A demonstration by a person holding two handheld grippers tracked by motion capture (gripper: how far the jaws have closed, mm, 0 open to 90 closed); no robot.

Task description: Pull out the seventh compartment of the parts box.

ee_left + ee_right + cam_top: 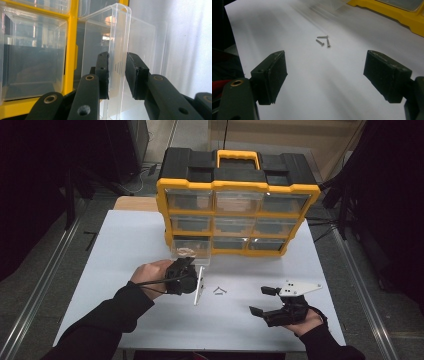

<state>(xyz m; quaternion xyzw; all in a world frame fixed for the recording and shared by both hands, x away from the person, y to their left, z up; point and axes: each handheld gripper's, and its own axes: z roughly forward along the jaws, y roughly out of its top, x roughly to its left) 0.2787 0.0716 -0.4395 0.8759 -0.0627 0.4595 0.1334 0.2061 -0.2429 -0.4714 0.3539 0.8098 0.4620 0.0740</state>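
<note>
Three screws (220, 291) lay on the white table (125, 250), near the organizer (237, 202), in front of it. Left gripper (192, 265) held the pulled-out clear drawer (190, 251) at the organizer's bottom-left. Left gripper view: pads (103, 75) pinched the drawer's front wall (117, 62). Right gripper view: right gripper (324, 75) jaws were spread wide, nothing between, screws (323, 40) ahead, the organizer's yellow edge (397, 15) beyond.

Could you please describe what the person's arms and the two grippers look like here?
Both forearms wear dark long sleeves. The left gripper is matt black, with flat rectangular pads on bolted link arms with brass-coloured pivot bushings; a black cable trails from it. The right gripper has the same black jaws, scuffed at the pad edges, and carries a grey three-cornered plate with small holes.
</note>
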